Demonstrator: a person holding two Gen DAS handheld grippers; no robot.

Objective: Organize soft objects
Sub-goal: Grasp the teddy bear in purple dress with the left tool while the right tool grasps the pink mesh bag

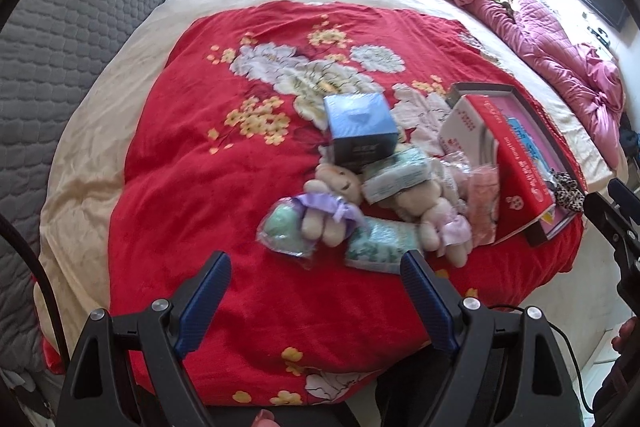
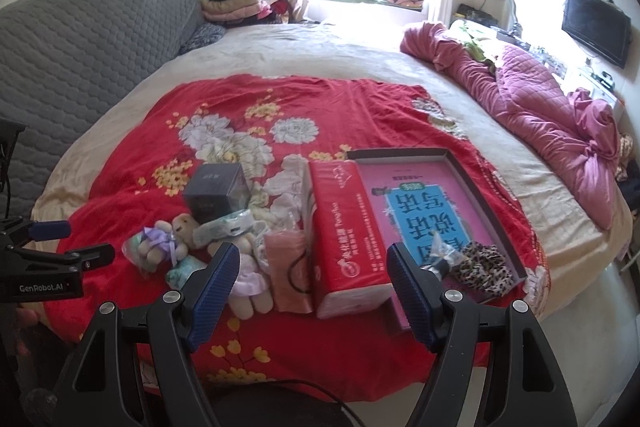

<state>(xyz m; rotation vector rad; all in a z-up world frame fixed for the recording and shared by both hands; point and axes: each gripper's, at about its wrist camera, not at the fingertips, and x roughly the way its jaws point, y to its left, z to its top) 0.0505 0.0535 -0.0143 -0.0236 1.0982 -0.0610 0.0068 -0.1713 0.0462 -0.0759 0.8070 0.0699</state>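
Both grippers, left gripper (image 1: 316, 269) and right gripper (image 2: 314, 263), spread, empty; approach step; next grab purple-dress teddy (image 1: 328, 205) at 12 o'clock.

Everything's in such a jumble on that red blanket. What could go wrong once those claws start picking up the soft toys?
The bear in the purple dress lies against wrapped packets, so the open left hand-held gripper might catch a packet too. A tissue pack rests across the second bear and could slide off when that bear is lifted. The red tissue brick leans on the tray's edge and may tip if nudged.
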